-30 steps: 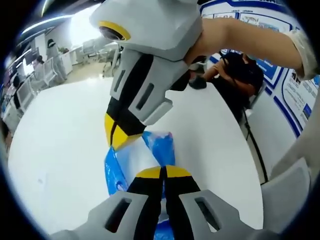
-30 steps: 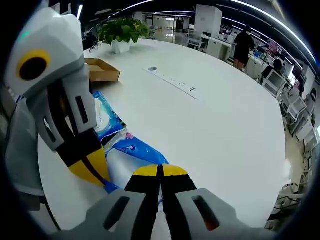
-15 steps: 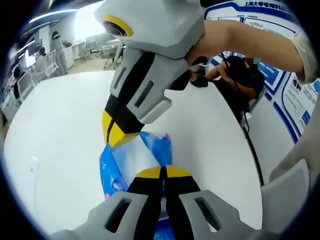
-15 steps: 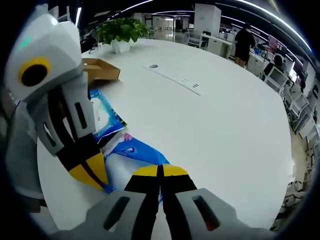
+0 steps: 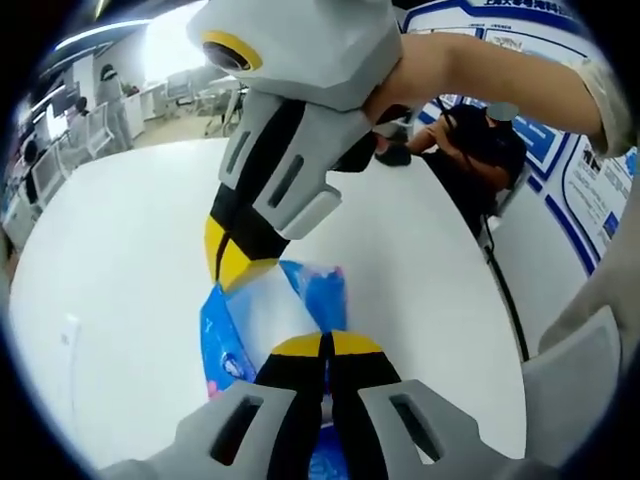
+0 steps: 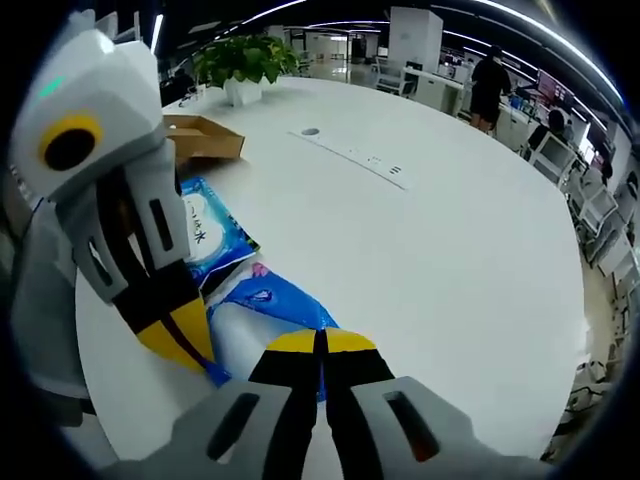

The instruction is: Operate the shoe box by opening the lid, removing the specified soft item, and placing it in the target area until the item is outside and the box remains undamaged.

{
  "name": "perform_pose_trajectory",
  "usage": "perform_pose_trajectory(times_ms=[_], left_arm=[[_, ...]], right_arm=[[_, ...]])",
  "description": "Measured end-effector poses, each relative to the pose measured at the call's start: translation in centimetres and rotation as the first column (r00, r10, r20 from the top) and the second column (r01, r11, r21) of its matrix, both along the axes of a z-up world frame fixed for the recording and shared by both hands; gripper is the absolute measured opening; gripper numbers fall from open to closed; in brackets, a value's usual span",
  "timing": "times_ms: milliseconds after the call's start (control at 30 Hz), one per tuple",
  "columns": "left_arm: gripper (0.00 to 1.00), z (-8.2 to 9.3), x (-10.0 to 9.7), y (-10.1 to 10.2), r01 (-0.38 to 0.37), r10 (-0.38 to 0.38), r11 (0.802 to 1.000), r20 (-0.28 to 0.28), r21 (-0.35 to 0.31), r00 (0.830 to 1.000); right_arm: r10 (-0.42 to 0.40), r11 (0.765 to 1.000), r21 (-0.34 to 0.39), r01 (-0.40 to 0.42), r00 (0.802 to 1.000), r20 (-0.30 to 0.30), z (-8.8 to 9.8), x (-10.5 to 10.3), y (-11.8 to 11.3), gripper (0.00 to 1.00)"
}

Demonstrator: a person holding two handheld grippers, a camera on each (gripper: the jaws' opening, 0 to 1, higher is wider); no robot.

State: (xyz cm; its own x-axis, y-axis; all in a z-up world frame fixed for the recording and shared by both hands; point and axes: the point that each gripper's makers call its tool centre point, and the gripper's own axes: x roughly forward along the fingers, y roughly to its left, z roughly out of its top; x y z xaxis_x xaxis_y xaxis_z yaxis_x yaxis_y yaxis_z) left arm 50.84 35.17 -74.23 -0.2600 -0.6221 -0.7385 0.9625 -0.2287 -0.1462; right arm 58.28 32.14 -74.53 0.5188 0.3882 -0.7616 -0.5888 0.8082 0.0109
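Left gripper (image 5: 325,345): I see my yellow-tipped black jaws pressed together, clenched on the near edge of the soft pack, with grey angular plastic housings behind them.
Right gripper (image 6: 320,342): same build, jaws closed tight on the pack's opposite edge; in the left gripper view it (image 5: 235,268) comes down from the top, a hand (image 5: 440,70) wrapped round its handle.
Soft pack (image 6: 265,305): a glossy, crinkled blue-and-white plastic pouch with a small pink patch, limp and pillow-shaped, held between my two grippers just over the table; in the left gripper view it (image 5: 285,315) shows as a white panel edged in blue.
Second pack (image 6: 212,235): flat blue-and-white wrapper lying on the table just beyond the held one.
Shoe box (image 6: 203,140): brown cardboard, open-topped and shallow, sitting farther back on the table, well apart from the held pack.
Table (image 6: 430,250): broad, smooth, matte white, with a rounded edge.
Power strip (image 6: 365,160): long white slim bar set in the tabletop.
Plant (image 6: 245,60): leafy green, in a white pot behind the box.
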Motion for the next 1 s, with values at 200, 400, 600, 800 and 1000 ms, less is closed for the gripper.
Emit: perform_pose_trajectory(times_ms=[200, 400, 600, 800, 1000], left_arm=[[0.00, 0.1, 0.1, 0.0, 0.003, -0.002, 1.000, 0.022, -0.007, 1.000], [0.02, 1.0, 0.1, 0.0, 0.007, -0.006, 1.000, 0.055, -0.021, 0.998], [0.07, 2.0, 0.4, 0.6, -0.003, 0.005, 1.000, 0.084, -0.025, 0.996], [0.12, 3.0, 0.7, 1.8, -0.027, 0.029, 0.999, 0.110, -0.023, 0.994], [0.15, 3.7, 0.7, 3.5, -0.063, 0.065, 0.998, 0.120, -0.023, 0.991]], right_arm=[[0.008, 1.000, -0.016, -0.008, 1.000, 0.006, 0.0, 0.0, 0.1, 0.00], [-0.007, 1.000, -0.030, 0.007, 1.000, 0.017, 0.3, -0.5, 0.1, 0.05], [-0.041, 0.999, -0.028, 0.042, 0.998, 0.046, 1.3, -1.0, 0.0, 0.08], [-0.073, 0.997, -0.025, 0.075, 0.995, 0.072, 2.9, -1.9, -0.2, 0.10], [-0.105, 0.994, -0.006, 0.106, 0.990, 0.095, 4.2, -2.9, 0.2, 0.12]])
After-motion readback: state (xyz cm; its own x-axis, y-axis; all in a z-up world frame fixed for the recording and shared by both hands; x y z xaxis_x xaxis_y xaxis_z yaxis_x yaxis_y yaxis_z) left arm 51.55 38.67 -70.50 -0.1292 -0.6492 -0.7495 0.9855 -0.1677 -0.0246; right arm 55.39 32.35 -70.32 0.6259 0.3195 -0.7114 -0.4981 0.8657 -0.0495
